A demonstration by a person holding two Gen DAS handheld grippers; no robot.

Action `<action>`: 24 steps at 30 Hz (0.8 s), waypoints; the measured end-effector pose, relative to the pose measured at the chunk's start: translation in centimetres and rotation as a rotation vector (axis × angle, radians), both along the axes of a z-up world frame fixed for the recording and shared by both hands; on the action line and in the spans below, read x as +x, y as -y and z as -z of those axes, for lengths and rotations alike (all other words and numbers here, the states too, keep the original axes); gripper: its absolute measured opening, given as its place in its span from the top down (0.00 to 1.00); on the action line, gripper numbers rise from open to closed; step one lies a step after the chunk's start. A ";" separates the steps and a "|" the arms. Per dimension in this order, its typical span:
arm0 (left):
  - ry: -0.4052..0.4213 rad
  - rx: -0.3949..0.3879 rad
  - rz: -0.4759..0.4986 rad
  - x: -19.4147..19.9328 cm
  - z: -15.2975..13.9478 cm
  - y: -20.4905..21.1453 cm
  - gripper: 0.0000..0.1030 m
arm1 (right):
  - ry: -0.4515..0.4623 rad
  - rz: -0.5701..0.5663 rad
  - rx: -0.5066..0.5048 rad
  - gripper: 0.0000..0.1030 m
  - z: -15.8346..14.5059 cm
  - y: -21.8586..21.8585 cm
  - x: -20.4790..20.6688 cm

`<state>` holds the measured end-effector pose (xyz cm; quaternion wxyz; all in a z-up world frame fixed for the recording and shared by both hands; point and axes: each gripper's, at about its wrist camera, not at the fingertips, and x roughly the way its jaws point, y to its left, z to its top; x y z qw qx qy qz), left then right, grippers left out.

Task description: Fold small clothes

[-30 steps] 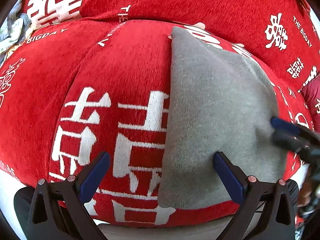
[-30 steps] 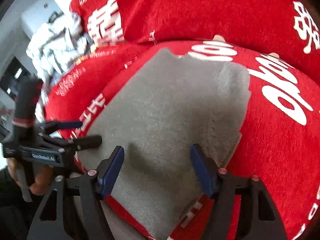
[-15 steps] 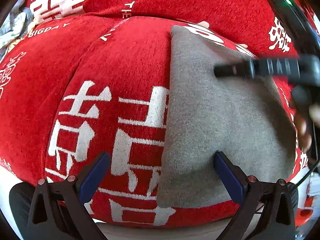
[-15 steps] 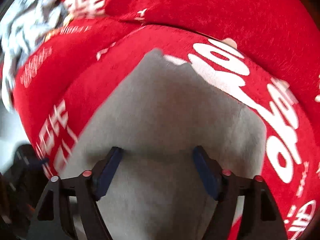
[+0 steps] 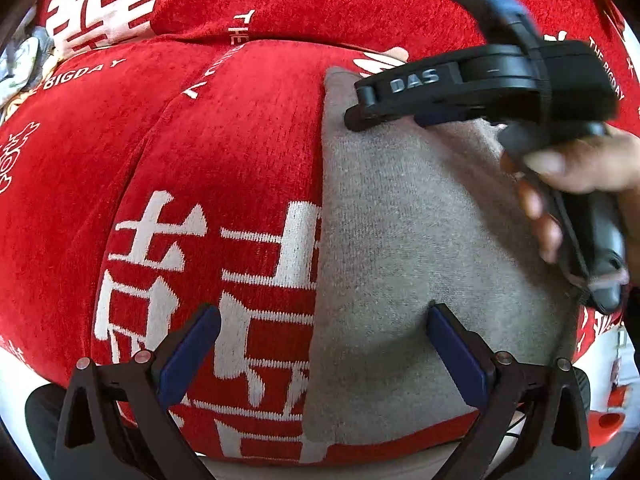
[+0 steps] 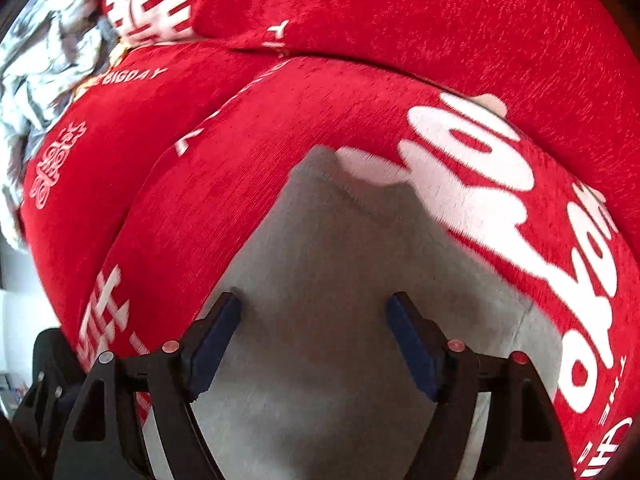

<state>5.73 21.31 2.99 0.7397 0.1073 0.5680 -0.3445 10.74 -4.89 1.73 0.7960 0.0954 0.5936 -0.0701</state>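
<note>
I have one small grey knitted garment spread flat on the red plush cushion cover with white lettering, lying on the right half of the cushion's bulge with its straight left edge running from near to far. My left gripper points steeply down at the near end, jaws spread wide and clamping nothing: the right blue pad rests on the grey knit while the left one stands over bare red fabric, so the edge runs between them. I judge I parked it there to pin or pick up that near edge when the fold starts. My right gripper is over the far part of the cloth, jaws having just been opening, nothing pinched, grey knit only beneath them. From the left camera its black fingers sit low over the far corner, my hand wrapped round the handle; whether they touch the cloth I cannot tell. I read this as lining up a grasp on the far corner to bring it toward the near end. Count: one garment, two grippers, one visible hand, two red cushions, one behind the other, and one crumpled grey-white patterned cloth at far left.
</note>
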 end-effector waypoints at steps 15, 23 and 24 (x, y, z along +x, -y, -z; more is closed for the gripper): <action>0.001 0.033 0.012 -0.2 0.0 0.0 0.00 | 0.093 -0.050 0.119 0.07 -1.4 -0.4 -7.4; 0.049 -0.024 -0.021 0.8 -3.2 -2.0 0.00 | 0.268 -0.054 0.141 0.06 -6.2 0.7 -16.3; 0.048 -0.034 -0.041 1.3 -3.4 -2.1 0.00 | 0.300 -0.069 0.148 0.06 -6.7 0.2 -17.4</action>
